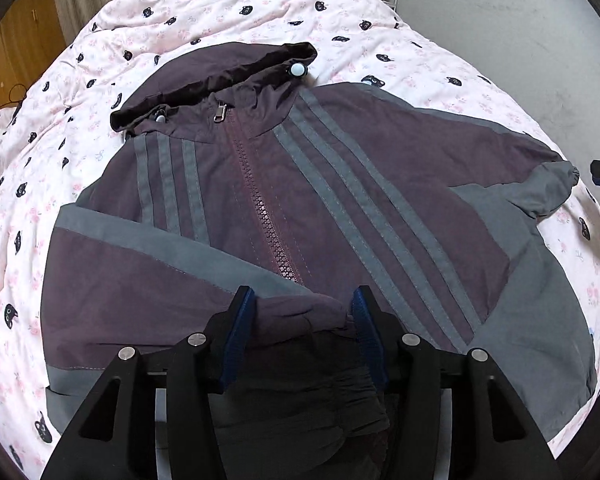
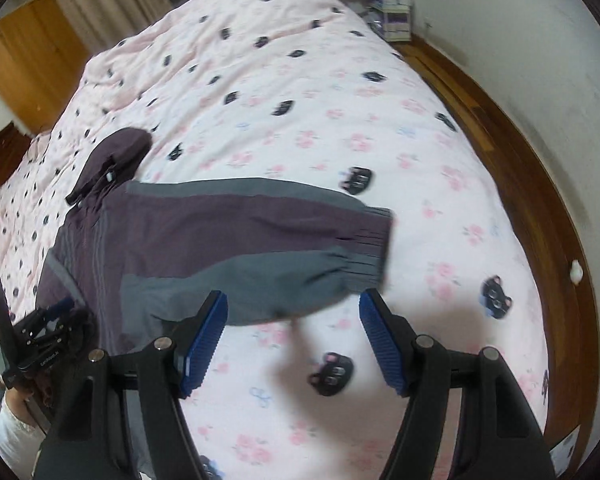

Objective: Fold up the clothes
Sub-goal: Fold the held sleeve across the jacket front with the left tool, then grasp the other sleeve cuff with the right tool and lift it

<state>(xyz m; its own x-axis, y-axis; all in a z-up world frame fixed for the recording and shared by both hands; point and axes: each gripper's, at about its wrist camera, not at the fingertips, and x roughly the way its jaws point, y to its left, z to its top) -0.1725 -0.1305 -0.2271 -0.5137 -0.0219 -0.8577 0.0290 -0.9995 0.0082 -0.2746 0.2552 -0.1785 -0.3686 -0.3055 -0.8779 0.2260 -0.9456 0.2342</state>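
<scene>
- Jacket (image 1: 300, 208) lies face up on the bed's quilt (image 1: 228, 12), zipper (image 1: 266, 216) closed, hood (image 1: 216, 76) at the far end.
- Long axis follows the zipper — hem toward the left wrist camera, hood away. In the right wrist view the body sits at left and one sleeve (image 2: 252, 240) runs out crosswise to the right, cuff (image 2: 370, 240) at its end, flat on the quilt.
- Left tool (image 1: 304, 312): fingers partway apart with the other sleeve's gathered cuff (image 1: 300, 392) bunched between them, low on the jacket front. Whether the pads actually press the cloth I cannot tell; folds hide the contact.
- Right tool (image 2: 292, 316): fingers wide apart, nothing between them, hanging above bare quilt just near of the outstretched sleeve. View is blurred.
- Step in hand, as I judge it: folding the sleeves inward across the chest — left sleeve already over, right sleeve not yet.
- To do it well: take the right sleeve close to the cuff, pinch both layers, lift only enough to clear, carry it across toward the zipper so it lies square to the long axis.
- Keep the left sleeve pinned flat meanwhile; slick fabric will likely slide back.
- A person's pale sleeve (image 2: 4, 424) shows at lower left in the right wrist view.
</scene>
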